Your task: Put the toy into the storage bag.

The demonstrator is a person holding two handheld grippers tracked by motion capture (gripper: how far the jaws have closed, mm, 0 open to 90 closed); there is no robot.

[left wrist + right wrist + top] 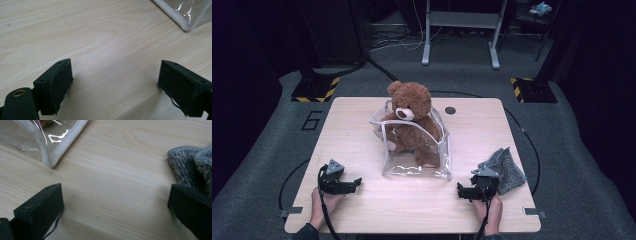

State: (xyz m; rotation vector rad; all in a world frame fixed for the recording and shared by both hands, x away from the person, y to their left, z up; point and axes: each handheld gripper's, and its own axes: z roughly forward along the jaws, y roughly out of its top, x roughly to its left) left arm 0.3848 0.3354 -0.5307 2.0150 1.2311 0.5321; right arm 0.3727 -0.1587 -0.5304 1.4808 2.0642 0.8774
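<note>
The teddy bear point(410, 120) is sitting inside the clear bag point(419, 150) in the middle of the surface point(362, 210). The bear is looking soft and light. The bag is looking thin, floppy and slippery, so its white rim is the best place to grab. The left tool point(356, 183) and right tool point(460, 191) are resting near the bag, both wide and holding nothing. The right gripper view is showing the grey cloth point(192, 162) up close; the high view is showing the whole bear.

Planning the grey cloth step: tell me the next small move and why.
Probably ease the right gripper toward the crumpled grey knitted cloth beside it. Its jaws stand open and empty over the light wooden table, and the cloth lies loose outside the clear plastic bag holding the brown teddy bear.
</note>
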